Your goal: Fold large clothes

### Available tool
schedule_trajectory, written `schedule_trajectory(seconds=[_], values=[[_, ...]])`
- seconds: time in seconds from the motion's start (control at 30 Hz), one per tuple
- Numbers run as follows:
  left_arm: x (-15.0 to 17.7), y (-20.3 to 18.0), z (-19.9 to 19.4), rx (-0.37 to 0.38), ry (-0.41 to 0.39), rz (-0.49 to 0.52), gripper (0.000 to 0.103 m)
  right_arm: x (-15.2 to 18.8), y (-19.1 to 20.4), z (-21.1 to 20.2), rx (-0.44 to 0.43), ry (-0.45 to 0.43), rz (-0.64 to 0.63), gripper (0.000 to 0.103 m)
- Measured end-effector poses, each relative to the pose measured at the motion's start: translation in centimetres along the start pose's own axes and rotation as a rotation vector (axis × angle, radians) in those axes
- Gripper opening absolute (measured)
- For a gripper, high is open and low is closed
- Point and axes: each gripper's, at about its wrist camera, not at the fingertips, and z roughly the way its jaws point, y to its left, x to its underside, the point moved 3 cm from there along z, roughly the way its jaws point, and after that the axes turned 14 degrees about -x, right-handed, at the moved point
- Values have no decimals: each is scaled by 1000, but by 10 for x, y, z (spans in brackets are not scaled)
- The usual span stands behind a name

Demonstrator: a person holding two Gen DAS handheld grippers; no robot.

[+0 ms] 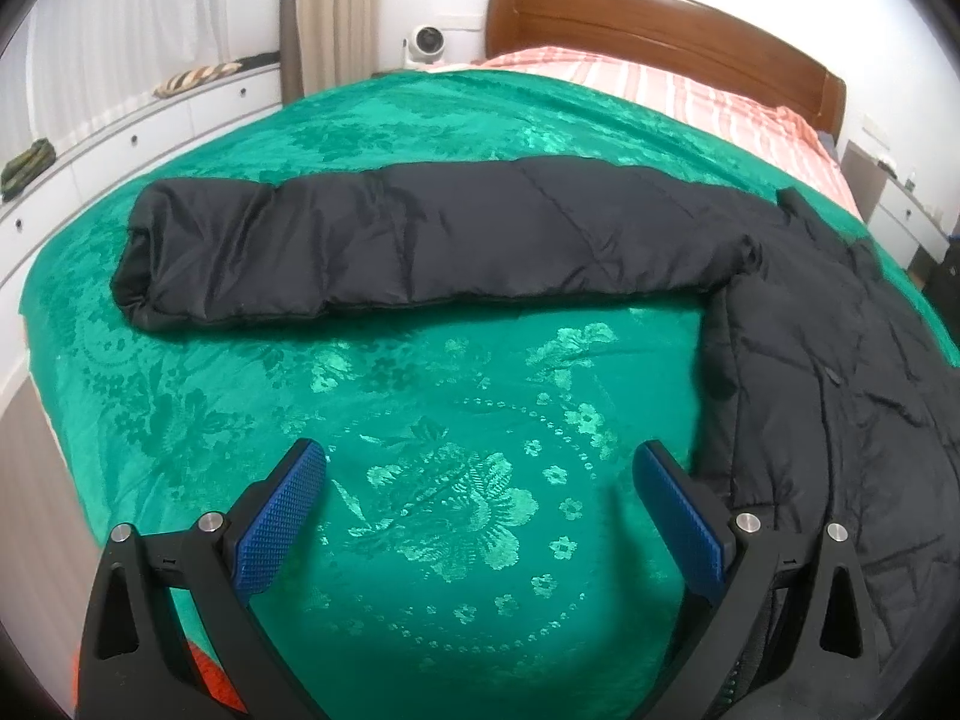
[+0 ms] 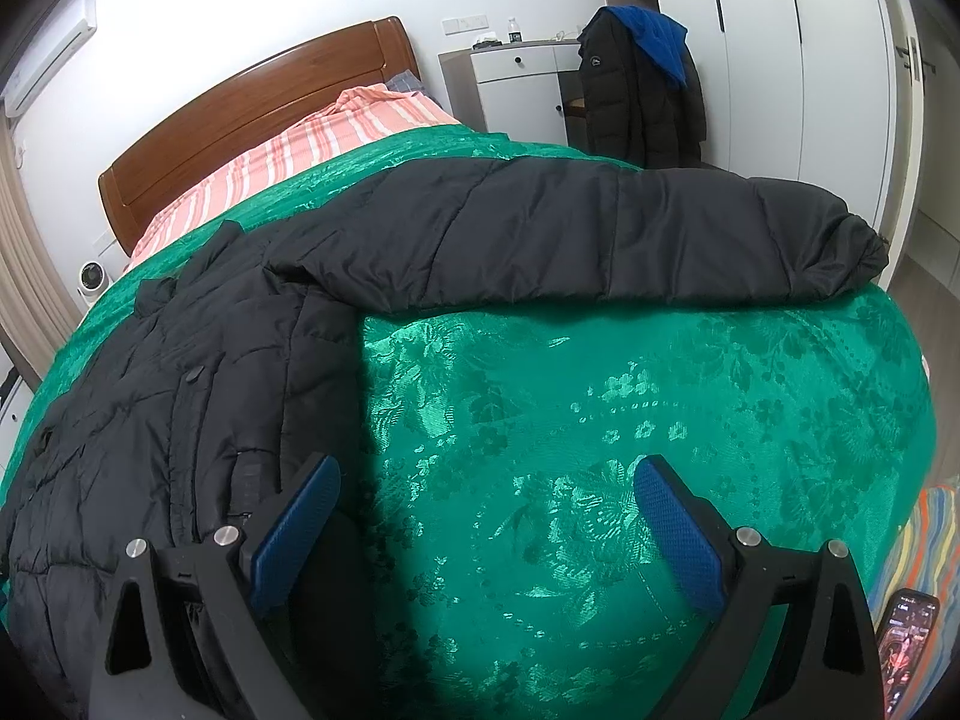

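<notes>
A black padded jacket lies spread flat on the green bedspread (image 1: pixel 420 396). In the left wrist view its body (image 1: pixel 840 396) is at the right and one sleeve (image 1: pixel 390 240) stretches out to the left. In the right wrist view the body (image 2: pixel 150 396) is at the left and the other sleeve (image 2: pixel 600 234) stretches right toward the bed's edge. My left gripper (image 1: pixel 480 468) is open and empty above the bedspread, its right finger close to the jacket's edge. My right gripper (image 2: pixel 486 480) is open and empty, its left finger over the jacket's side.
A wooden headboard (image 1: pixel 660 24) and striped pink sheet (image 1: pixel 690 96) are at the far end. White drawers (image 1: pixel 120 138) run along the left wall. A dark coat (image 2: pixel 642 96) hangs beside a white cabinet. A phone (image 2: pixel 906 636) lies on striped cloth at the lower right.
</notes>
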Motion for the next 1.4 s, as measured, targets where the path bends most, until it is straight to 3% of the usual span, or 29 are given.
schedule_trajectory(seconds=[1.4], values=[[0, 5, 1, -17, 0, -13, 102, 0, 0, 0, 0, 1, 0, 98]])
